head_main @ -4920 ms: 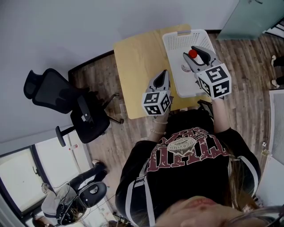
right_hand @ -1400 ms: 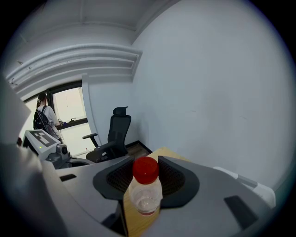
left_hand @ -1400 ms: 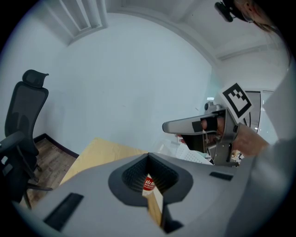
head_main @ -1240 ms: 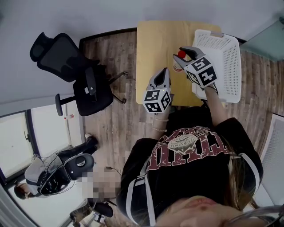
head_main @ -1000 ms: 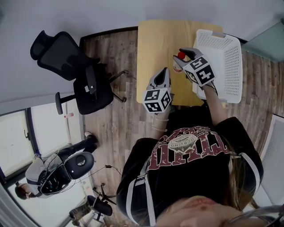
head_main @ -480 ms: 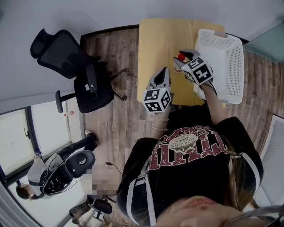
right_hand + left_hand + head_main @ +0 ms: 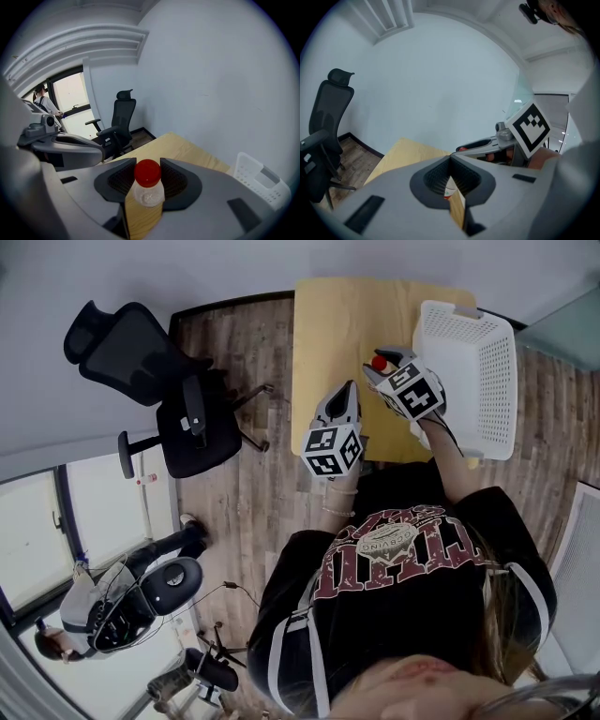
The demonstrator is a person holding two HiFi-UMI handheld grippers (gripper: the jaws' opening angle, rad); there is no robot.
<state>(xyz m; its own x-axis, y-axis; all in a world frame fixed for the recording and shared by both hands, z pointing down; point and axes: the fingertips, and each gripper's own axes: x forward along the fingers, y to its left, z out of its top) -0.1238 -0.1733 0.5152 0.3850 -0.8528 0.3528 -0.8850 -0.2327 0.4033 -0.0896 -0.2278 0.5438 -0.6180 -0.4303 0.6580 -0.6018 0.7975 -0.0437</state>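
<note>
Right tongs [image 7: 149, 165] grasp small clear bottle [image 7: 149, 196] w/ red cap near its top, above desk [image 7: 333, 329], just left of white basket [image 7: 469, 381]; prob. light, thin-walled, slippery, so hold under cap seems safest; left tongs [image 7: 450, 160] closed, empty.

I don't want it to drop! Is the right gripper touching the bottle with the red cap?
Touching. The right gripper view shows the right gripper with its jaws pressed against both sides of the bottle, no gap showing.
</note>
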